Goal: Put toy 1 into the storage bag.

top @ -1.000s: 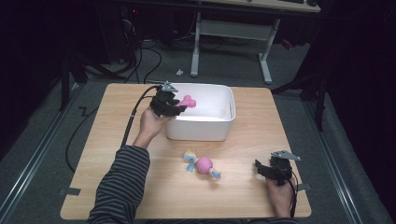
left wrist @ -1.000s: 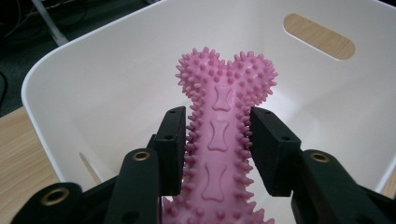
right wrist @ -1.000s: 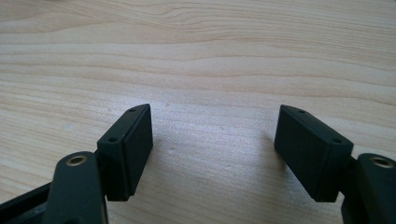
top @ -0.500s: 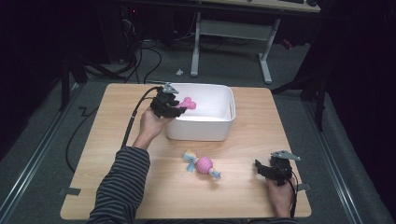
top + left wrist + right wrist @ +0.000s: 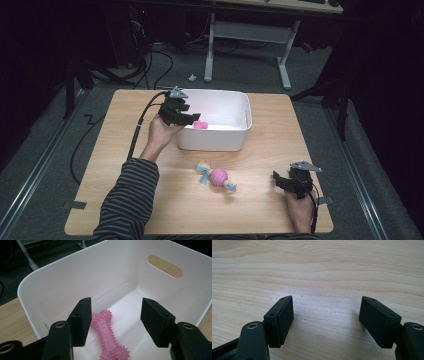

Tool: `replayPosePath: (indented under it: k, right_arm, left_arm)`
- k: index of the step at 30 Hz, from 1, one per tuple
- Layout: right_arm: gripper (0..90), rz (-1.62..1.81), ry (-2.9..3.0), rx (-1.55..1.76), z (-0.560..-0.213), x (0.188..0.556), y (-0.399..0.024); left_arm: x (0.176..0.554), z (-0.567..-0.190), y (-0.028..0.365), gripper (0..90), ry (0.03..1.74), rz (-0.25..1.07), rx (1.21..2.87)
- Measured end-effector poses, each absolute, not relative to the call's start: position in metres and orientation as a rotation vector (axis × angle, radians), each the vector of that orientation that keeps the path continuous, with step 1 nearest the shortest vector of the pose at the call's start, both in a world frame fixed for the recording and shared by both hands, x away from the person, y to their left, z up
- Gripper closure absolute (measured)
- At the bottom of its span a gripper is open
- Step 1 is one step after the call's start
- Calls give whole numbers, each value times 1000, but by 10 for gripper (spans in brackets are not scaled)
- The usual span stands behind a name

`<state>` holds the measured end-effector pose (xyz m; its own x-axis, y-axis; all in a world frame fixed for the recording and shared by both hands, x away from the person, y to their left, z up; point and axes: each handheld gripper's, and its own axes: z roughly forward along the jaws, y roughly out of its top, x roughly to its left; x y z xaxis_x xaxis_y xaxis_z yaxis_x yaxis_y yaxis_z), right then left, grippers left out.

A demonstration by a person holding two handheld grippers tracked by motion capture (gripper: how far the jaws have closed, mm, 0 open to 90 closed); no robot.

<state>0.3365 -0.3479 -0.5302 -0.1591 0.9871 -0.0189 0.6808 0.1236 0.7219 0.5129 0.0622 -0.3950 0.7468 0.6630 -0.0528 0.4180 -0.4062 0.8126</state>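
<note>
A pink spiked bone toy (image 5: 110, 340) lies on the floor of the white bin (image 5: 75, 272); in the high view the bone (image 5: 201, 124) shows inside the bin (image 5: 235, 142) near its left wall. My left gripper (image 5: 115, 322) hangs over the bin's left rim (image 5: 192, 118). Its jaws have just been opening, and the bone lies loose below them. A pink ball toy with blue and yellow tassels (image 5: 216, 176) rests on the wooden table (image 5: 125, 165) in front of the bin. My right gripper (image 5: 325, 321) stands open low over bare wood at the front right (image 5: 281, 180).
The bin has an oval handle hole (image 5: 165, 269) in its far wall. A black cable (image 5: 137, 132) trails from the left gripper across the table's left side. A desk frame (image 5: 245, 35) stands on the floor beyond the table.
The left gripper's jaws have spread apart, and the pink bone has dropped from them to the bin's floor. Both hands stay where they were.
</note>
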Motion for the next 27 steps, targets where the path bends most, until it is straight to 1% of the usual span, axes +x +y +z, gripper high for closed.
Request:
replayPosePath:
  k: [2,6,17,27]
  right_arm:
    - [280,794,1902,1606,-530,336,-348]
    - [280,794,1902,1607,-530,336,-348]
    - [281,794,1901,1610,-530,336,-348]
    - [281,794,1900,1610,-530,336,-348]
  left_arm:
    - [511,-392,63,339,818,341,2045]
    - [503,-383,69,308,822,361,1997]
    - [481,-373,100,287,839,399,1905]
    - [456,-380,128,282,880,441,1881]
